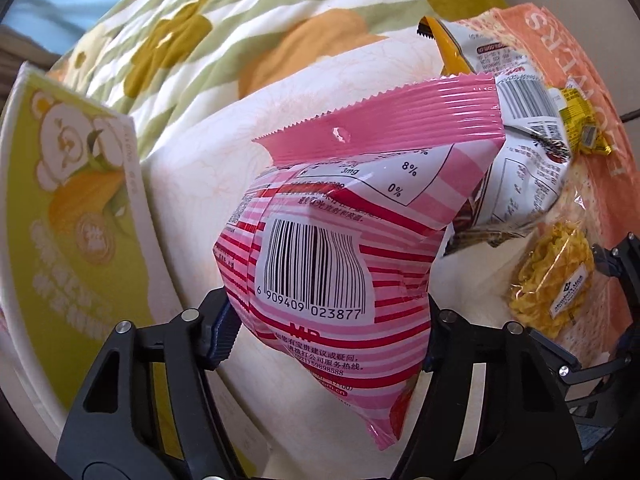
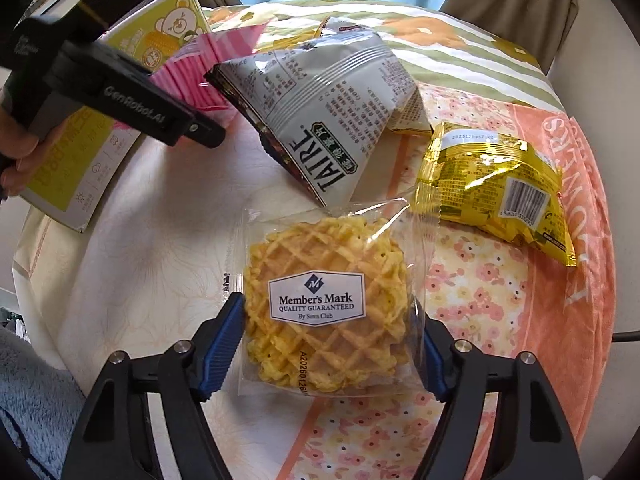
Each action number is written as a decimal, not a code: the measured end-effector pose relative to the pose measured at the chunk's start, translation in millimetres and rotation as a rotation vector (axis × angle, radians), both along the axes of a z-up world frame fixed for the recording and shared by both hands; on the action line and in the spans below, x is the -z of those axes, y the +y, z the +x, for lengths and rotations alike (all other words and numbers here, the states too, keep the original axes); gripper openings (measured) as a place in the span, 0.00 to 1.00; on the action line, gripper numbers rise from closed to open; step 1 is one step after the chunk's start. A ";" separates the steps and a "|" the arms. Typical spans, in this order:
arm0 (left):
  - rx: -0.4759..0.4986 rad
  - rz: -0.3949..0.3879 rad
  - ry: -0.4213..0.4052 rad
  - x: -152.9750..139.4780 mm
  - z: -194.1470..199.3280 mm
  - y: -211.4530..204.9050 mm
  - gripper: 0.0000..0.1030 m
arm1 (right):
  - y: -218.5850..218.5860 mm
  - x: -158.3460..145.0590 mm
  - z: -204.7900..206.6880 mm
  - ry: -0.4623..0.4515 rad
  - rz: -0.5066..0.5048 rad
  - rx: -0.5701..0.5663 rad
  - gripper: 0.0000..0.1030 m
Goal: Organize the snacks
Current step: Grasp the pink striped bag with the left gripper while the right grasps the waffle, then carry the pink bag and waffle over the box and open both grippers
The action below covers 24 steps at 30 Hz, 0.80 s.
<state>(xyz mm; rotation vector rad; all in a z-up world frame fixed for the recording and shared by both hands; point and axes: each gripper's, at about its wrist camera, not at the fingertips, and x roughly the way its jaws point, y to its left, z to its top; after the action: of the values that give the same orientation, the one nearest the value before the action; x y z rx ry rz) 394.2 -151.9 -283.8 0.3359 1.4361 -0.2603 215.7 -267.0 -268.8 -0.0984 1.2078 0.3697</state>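
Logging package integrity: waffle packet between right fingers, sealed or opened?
Cannot tell: the waffle packet looks intact, but its near edge is hidden.

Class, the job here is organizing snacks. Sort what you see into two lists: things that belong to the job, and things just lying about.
Belongs to the job:
pink striped bag, in the left claw
waffle pack, in the right claw
grey Taire bag
gold packet
green bear box

Just lying about:
flowered quilt
orange towel

We see both views bright with soft daylight, sharp at centre. Glare streaks the pink packet (image 1: pixel 344 216) and the gold packet (image 2: pixel 492 192). Edges bend and darken (fisheye rims), and the green box (image 1: pixel 68 240) blurs.
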 end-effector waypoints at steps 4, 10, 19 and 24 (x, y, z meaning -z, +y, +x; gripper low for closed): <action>-0.040 -0.017 -0.016 -11.5 -17.8 4.8 0.62 | -6.0 -5.9 -1.6 -0.008 0.009 0.005 0.69; -0.061 -0.032 -0.055 -32.1 -45.6 3.3 0.62 | -10.0 -17.1 -3.6 -0.024 0.007 0.006 0.69; -0.114 -0.083 -0.172 -85.8 -75.3 8.4 0.62 | -13.2 -50.3 -16.2 -0.066 0.036 -0.013 0.69; -0.153 -0.134 -0.242 -120.2 -88.9 22.2 0.62 | -17.5 -77.0 -17.7 -0.111 0.051 -0.020 0.69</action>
<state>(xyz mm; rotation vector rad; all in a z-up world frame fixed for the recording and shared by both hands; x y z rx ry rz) 305.3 -129.7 -163.6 0.1416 1.1928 -0.1831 198.0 -284.5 -191.8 -0.0862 1.0876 0.4076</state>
